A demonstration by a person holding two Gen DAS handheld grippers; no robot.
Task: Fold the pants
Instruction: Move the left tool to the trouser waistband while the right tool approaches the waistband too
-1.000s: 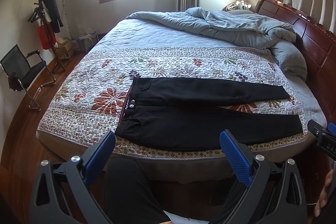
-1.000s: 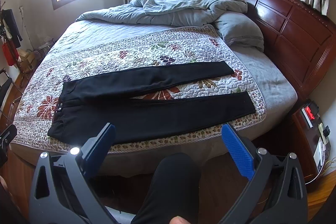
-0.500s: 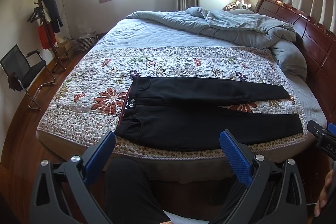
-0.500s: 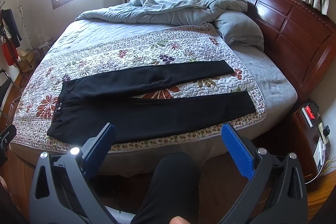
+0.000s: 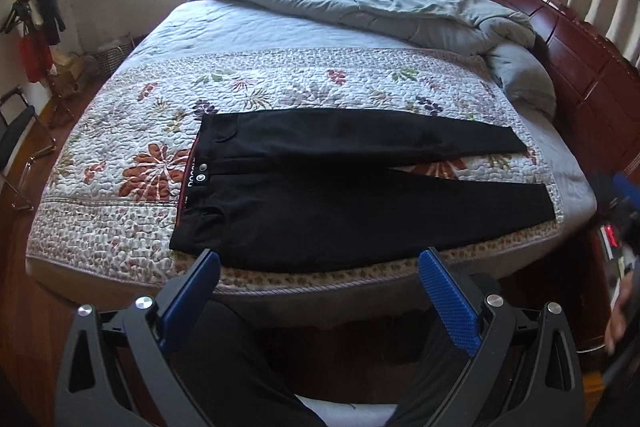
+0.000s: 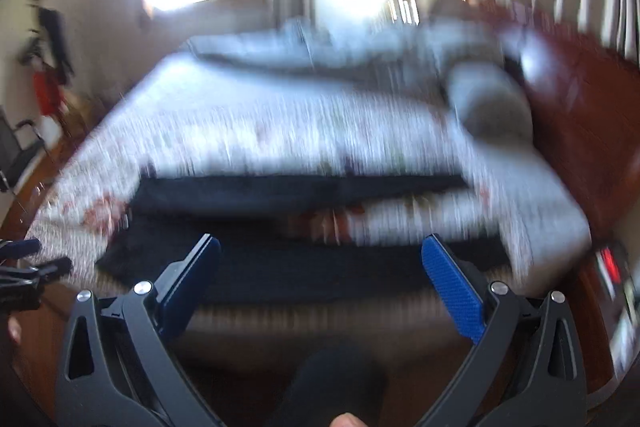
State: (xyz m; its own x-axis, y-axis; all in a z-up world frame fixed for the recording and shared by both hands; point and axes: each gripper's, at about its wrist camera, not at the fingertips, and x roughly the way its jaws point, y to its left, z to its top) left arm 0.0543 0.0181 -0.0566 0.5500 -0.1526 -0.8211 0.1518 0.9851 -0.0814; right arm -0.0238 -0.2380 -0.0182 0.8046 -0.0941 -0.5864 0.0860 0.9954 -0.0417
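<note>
Black pants lie flat on the floral quilt of the bed, waistband to the left, both legs spread apart and pointing right. My left gripper is open and empty, held just in front of the bed's near edge, close to the waist corner of the pants. My right gripper is open and empty, also before the near edge; its view is heavily blurred, with the pants showing as a dark band.
A crumpled grey duvet and pillow lie at the far side. A wooden headboard is on the right, a nightstand at the near right. A chair and coat rack stand on the left.
Both grippers have moved forward toward the bed; the pants look larger. The right gripper is moving fast, so its view is blurred. The pants have not moved.
</note>
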